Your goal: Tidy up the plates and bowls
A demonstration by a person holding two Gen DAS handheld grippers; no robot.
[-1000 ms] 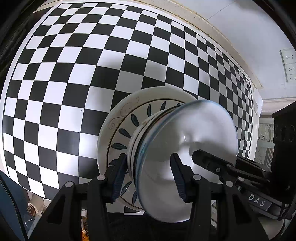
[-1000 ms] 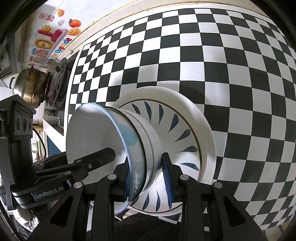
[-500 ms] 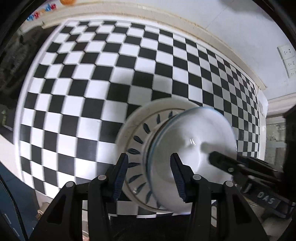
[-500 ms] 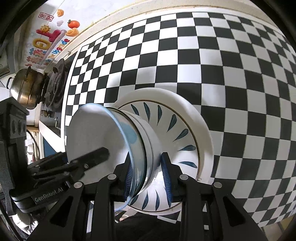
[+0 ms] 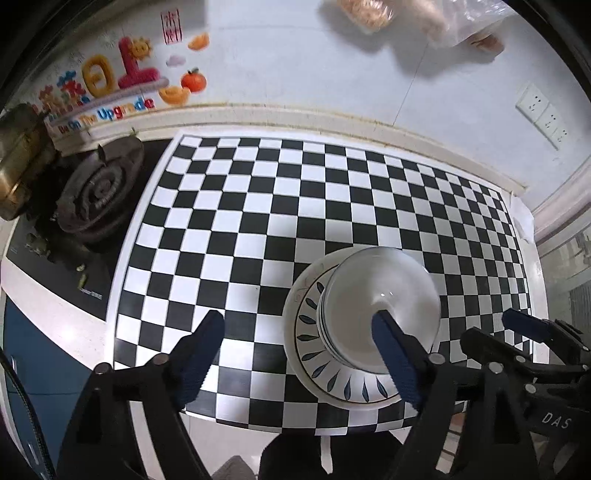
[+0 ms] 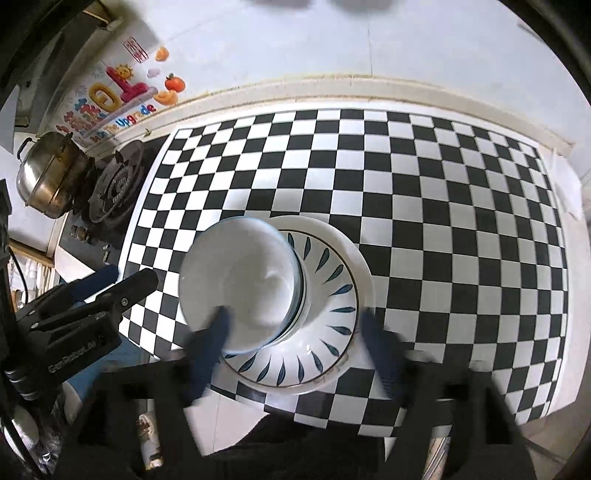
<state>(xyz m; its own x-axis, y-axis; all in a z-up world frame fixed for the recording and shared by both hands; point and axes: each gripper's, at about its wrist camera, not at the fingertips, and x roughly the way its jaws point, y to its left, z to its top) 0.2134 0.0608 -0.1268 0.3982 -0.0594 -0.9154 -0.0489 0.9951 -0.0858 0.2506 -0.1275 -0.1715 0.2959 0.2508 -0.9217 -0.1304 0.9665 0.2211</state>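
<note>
A white plate (image 5: 325, 373) with blue leaf marks sits near the front edge of the checkered mat (image 5: 258, 206). A stack of white bowls (image 5: 380, 306) stands upright in its middle. My left gripper (image 5: 297, 315) hovers above the plate's left side. Its jaws are opening wide and hold nothing; one finger (image 5: 397, 362) overlaps the bowls in view. In the right wrist view the same plate (image 6: 332, 295) and bowls (image 6: 240, 280) lie below my right gripper (image 6: 293, 315), blurred, jaws opening, with no pad on the bowls. Each gripper shows beside the other: the right (image 5: 491, 326), the left (image 6: 129, 275).
A gas burner (image 5: 99, 192) and a metal pot (image 6: 48, 177) stand left of the mat. Behind is a white wall with a colourful sticker (image 5: 110, 81) and sockets (image 5: 543, 114). Bagged food (image 5: 406, 14) hangs above. The counter's front edge runs just below the plate.
Both grippers were shut on opposite rims of the bowl stack; both have let go, opened wide and risen. The bowls stay on the plate, and more of the counter shows.
</note>
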